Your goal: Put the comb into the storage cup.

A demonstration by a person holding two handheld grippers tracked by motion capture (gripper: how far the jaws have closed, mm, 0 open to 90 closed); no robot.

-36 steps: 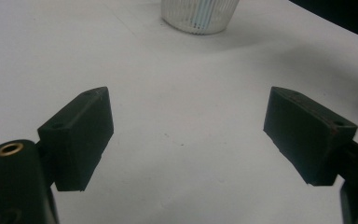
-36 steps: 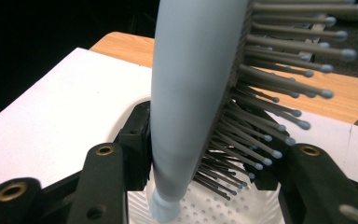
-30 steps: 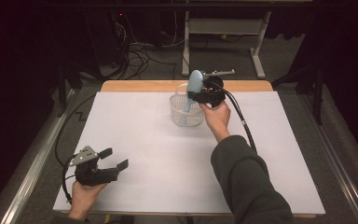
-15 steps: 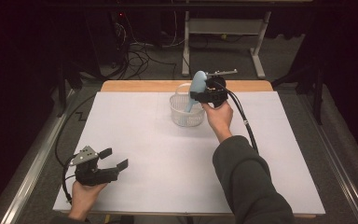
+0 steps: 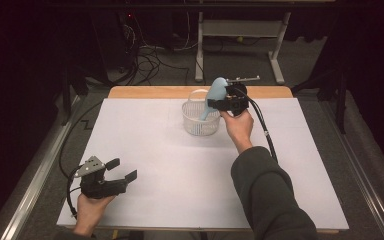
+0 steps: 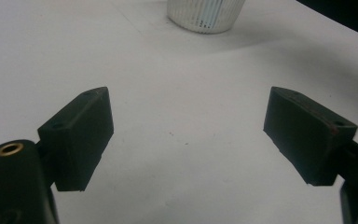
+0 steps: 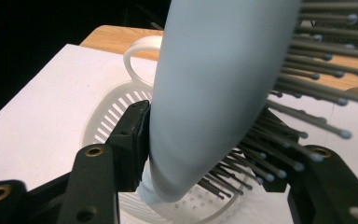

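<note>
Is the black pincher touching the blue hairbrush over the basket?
Touching. In the right gripper view, one pad of the right gripper, whose jaws have just been opening, lies against the hairbrush's smooth back, with its bristles against the other, above the basket.

The basket (image 5: 200, 120) is set on the sheet (image 5: 180, 175) toward the far edge of the table (image 5: 130, 92), near its middle. A hairbrush (image 5: 214, 95) is held standing in the basket, handle down and head raised above the rim, between the jaws of the right gripper (image 5: 219, 103), which is placed just right of the basket. The left gripper (image 5: 122, 172) is kept well apart from the basket, near and to its left, close to the sheet's near left corner, jaws pointed toward the basket.
</note>
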